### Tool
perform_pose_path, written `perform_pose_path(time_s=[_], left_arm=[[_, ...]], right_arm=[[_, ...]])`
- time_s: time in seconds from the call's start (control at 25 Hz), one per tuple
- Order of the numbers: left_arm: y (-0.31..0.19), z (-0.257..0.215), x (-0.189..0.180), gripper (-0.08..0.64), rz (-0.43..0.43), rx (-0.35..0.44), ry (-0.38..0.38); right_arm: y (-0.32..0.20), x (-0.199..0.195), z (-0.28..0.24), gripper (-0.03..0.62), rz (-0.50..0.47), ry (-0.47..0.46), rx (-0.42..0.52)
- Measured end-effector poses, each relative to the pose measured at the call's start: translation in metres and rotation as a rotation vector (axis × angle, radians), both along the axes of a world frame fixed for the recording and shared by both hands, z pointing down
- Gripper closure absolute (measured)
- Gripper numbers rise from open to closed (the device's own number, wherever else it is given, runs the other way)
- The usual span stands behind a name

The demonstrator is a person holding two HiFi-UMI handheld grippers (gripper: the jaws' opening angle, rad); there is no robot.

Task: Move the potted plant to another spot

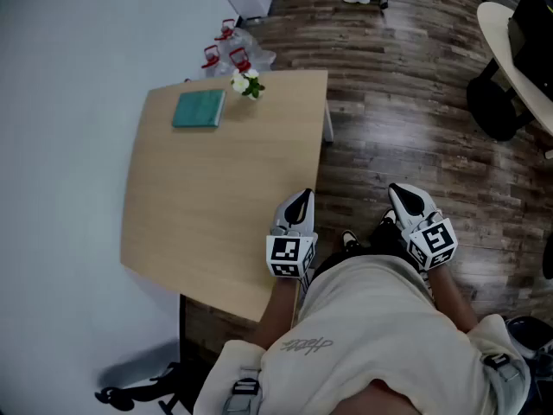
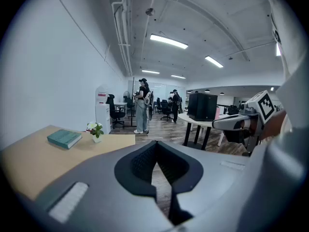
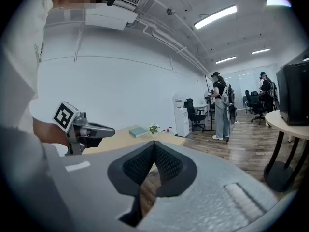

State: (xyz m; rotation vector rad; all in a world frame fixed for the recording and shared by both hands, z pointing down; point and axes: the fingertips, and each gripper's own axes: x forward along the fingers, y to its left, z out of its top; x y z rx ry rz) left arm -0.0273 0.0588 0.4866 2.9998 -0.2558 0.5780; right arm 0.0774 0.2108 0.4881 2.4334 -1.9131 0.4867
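On the far side of the wooden table, a teal book is lying flat, and the potted plant is standing just right of it, near the far edge. The plant is looking small and light, likely easy to tip. Its white blooms and leaves are soft and fragile, so the pot itself, low down, is the place to grip. At this distance the pot's material is too small to judge.

The left gripper is hovering over the table's near right corner, close to the person's body, pointing forward and slightly down. Its jaws are pressing together on nothing. The right gripper is hanging beside it over the plank floor, angled likewise, jaws fully closed and empty. Both are sitting well apart from the plant.
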Motion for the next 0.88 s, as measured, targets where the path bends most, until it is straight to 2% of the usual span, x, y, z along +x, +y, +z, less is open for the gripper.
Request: perform_pose_path(time_s=[0.24,0.44,0.64,0.88], left_arm=[[0.008,-0.008,0.010,0.543,0.026,0.052,0.003],[0.022,-0.002,0.016,0.543,0.042,0.032,-0.009],[0.021,-0.004,0.025,0.543,0.050,0.036,-0.006],[0.027,-0.005,0.040,0.543,0.073,0.032,-0.007]], right_arm=[[0.007,0.007,-0.002,0.591,0.000,0.010,0.006],[0.020,0.010,0.009,0.591,0.031,-0.009,-0.017],[0.021,0.022,0.002,0.591,0.041,0.026,-0.007],[0.027,0.032,0.002,0.591,0.066,0.022,-0.005]])
